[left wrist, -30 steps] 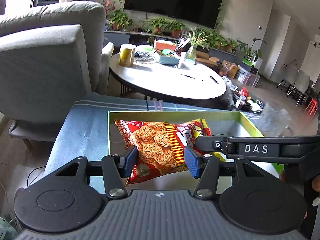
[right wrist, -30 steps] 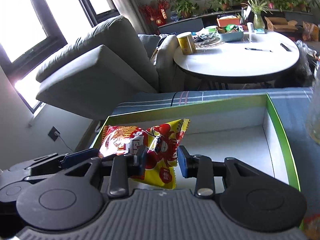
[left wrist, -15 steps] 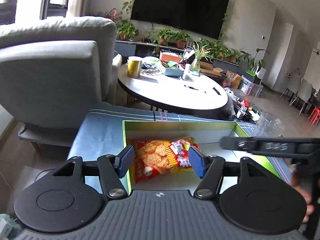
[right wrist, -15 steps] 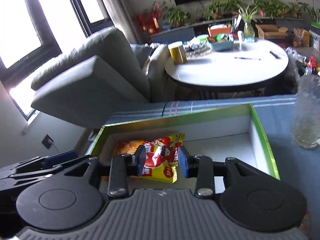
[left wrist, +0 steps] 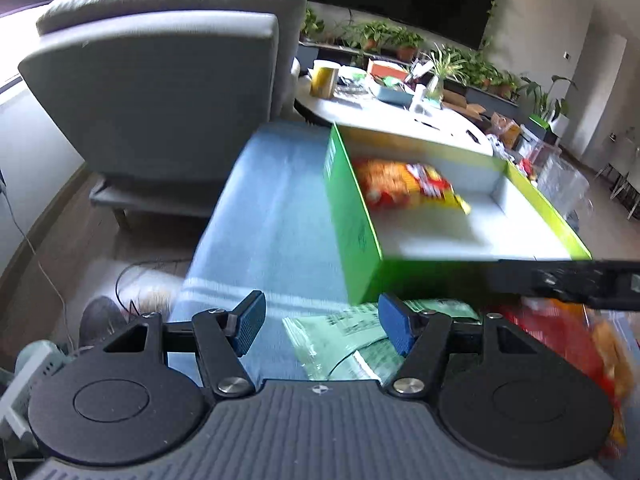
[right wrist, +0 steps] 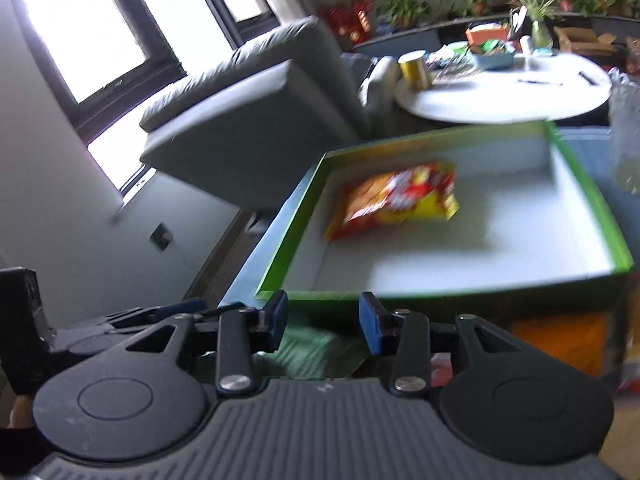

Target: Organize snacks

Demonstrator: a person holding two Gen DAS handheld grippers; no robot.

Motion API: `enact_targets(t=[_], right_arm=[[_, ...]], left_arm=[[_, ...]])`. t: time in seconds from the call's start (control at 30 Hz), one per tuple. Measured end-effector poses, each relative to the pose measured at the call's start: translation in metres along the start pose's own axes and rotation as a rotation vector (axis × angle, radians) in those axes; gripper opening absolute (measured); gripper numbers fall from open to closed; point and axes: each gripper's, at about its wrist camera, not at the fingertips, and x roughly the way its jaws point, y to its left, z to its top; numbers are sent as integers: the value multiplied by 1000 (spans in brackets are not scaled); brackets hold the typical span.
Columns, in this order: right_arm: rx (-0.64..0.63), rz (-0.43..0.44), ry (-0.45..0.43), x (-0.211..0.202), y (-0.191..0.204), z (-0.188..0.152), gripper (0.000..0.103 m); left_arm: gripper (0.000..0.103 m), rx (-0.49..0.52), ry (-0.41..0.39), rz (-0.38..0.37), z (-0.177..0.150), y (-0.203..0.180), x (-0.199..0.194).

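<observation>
A red and yellow snack bag (left wrist: 408, 190) lies flat inside the green-walled box (left wrist: 352, 224) with a white floor; it also shows in the right wrist view (right wrist: 394, 204), in the box (right wrist: 292, 252). My left gripper (left wrist: 322, 322) is open and empty, pulled back in front of the box, above a green snack packet (left wrist: 348, 340). My right gripper (right wrist: 322, 322) is open and empty, near the box's front wall, over the green packet (right wrist: 312, 350). The right gripper's body (left wrist: 560, 280) crosses the left wrist view.
The box stands on a blue striped cloth (left wrist: 264, 216). A red snack bag (left wrist: 560, 332) and an orange packet (right wrist: 560, 344) lie in front of the box. A grey armchair (left wrist: 168, 80) and a round white table (left wrist: 400, 120) stand behind. A clear container (right wrist: 624, 132) is at right.
Both grippers have let go of the red and yellow bag, which now lies in the box. Both have pulled back and down to the front of the box, over the loose packets.
</observation>
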Motion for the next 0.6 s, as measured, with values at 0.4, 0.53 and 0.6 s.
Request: enact_targets(t=[0.4, 0.53, 0.6], right_arm=[[-23, -80, 59, 16, 25, -37, 91], [-42, -103, 54, 14, 31, -42, 91], [-54, -108, 52, 13, 35, -45, 91]], left_arm=[[61, -94, -34, -2, -23, 26, -24], [61, -130, -58, -23, -27, 35, -36], [61, -133, -59, -36, -29, 36, -39]])
